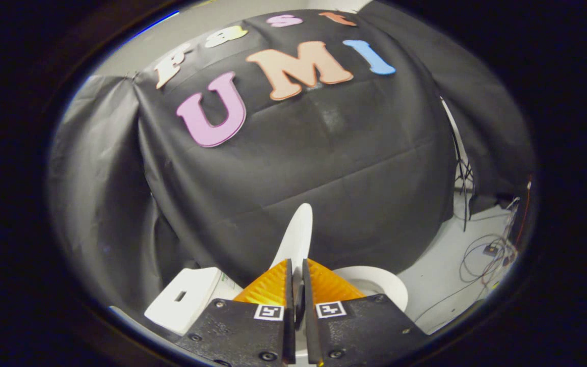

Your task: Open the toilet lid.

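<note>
The white toilet lid point(296, 237) stands raised, seen edge-on, rising from between my fingertips toward the black cloth wall. My gripper point(296, 265) is shut on the lid's edge, one finger on each face of it. To the right of the fingers lies the white toilet seat ring point(382, 285) over the bowl. Left of the fingers sits the white tank point(186, 298) with a small slot in its top.
Black cloth point(324, 168) drapes the wall behind the toilet. On the light floor at the right lie loose cables point(482, 257), and a thin stand point(462, 173) leans by the cloth's edge.
</note>
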Available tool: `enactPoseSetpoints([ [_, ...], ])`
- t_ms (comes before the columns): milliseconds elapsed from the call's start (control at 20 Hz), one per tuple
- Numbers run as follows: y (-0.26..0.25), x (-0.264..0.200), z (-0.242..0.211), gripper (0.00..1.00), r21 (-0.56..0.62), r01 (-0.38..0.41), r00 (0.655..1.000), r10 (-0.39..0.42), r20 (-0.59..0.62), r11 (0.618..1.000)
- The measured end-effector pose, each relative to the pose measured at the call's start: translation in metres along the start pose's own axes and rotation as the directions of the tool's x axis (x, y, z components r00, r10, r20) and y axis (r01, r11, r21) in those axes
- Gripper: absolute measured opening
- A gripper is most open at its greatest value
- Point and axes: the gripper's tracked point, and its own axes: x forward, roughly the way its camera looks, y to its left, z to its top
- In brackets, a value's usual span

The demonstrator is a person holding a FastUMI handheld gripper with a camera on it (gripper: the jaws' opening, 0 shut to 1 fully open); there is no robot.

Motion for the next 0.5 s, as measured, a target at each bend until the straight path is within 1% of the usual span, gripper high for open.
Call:
enactPoseSetpoints([
  [200,0.042,-0.004,0.010,0.09,-0.068,0.001,1.000,0.000,0.019,0.998],
  [250,0.054,-0.005,0.010,0.09,-0.079,-0.011,1.000,0.013,0.025,0.997],
  [400,0.091,-0.007,0.011,0.10,-0.111,-0.072,0.996,0.077,0.039,0.991],
  [500,0.119,-0.008,0.010,0.11,-0.131,-0.129,0.989,0.137,0.050,0.983],
])
